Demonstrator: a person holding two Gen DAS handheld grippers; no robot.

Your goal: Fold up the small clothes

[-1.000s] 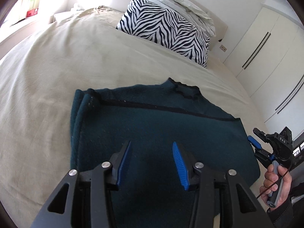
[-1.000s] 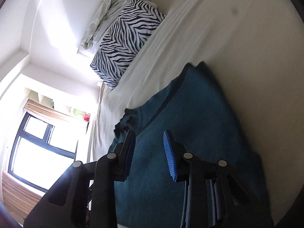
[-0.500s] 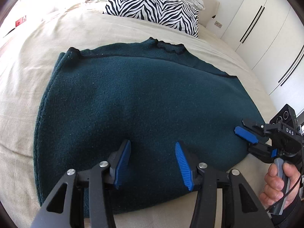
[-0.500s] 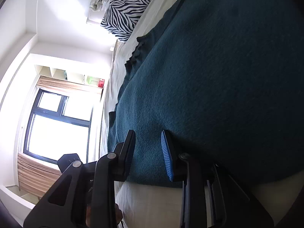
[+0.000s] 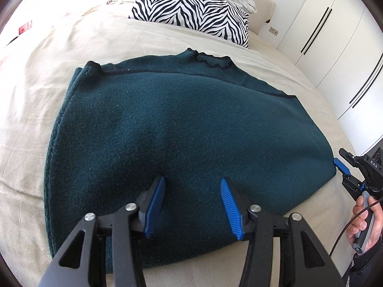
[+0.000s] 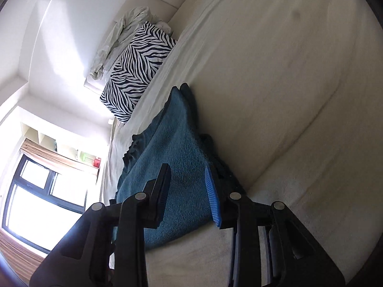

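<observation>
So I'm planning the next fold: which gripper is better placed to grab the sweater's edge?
Probably the right gripper: its opening jaws already straddle the sweater at its side edge. The left gripper hovers open over the middle.

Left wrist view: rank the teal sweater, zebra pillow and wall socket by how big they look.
1. teal sweater, largest, though nearest the camera.
2. zebra pillow, farther off.
3. wall socket, tiny.
</observation>
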